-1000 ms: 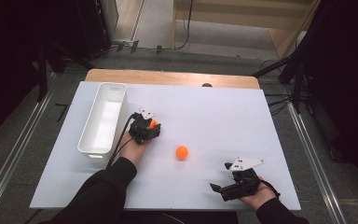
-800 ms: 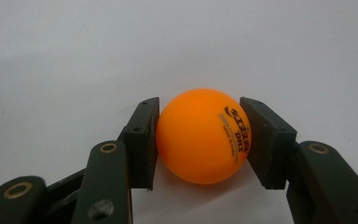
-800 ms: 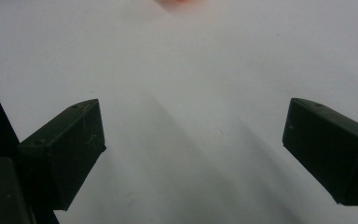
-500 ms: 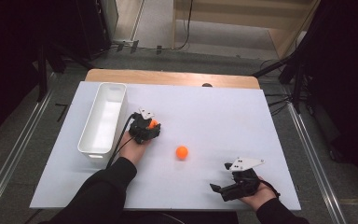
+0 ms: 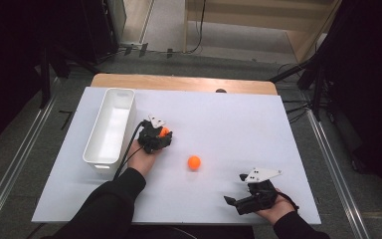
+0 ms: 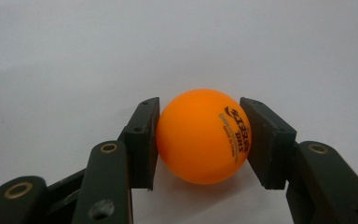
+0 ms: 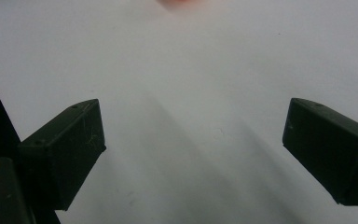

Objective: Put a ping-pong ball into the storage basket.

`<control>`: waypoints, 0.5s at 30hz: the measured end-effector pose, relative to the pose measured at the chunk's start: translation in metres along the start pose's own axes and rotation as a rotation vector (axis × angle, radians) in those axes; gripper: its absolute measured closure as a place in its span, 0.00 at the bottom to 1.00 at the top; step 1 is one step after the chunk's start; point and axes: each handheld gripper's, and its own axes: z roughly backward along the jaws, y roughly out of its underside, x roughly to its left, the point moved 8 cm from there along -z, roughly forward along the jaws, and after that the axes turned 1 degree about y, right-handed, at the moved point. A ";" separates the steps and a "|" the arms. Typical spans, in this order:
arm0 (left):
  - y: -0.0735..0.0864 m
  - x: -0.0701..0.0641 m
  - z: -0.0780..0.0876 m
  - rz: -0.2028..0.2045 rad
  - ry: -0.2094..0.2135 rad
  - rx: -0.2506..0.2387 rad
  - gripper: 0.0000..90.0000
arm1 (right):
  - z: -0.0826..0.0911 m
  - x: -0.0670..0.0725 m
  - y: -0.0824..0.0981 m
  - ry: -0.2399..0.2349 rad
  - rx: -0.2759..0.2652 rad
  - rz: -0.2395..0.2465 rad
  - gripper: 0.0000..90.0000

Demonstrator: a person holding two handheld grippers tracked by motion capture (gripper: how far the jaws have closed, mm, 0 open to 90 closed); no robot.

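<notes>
An orange ping-pong ball with dark printed lettering sits between the two black pads of my left gripper, which is shut on it. From above, that gripper rests on the white table sheet just right of the white bin, the held ball peeking out at its tip. A second orange ball lies loose on the sheet between the two hands. Near the front right edge, my right gripper lies low, its jaws spread wide over bare sheet with nothing between them.
The long white bin stands empty at the left of the white sheet. A wooden table edge shows behind the sheet. Dark stands and cables surround the table on the floor.
</notes>
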 end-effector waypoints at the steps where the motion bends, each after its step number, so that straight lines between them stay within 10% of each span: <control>1: -0.001 0.000 0.001 0.000 0.001 -0.006 0.56 | 0.000 0.000 0.000 0.000 0.000 0.000 0.05; 15: -0.007 -0.012 0.010 -0.004 0.047 -0.037 0.56 | 0.000 0.000 0.000 0.001 0.002 0.001 0.05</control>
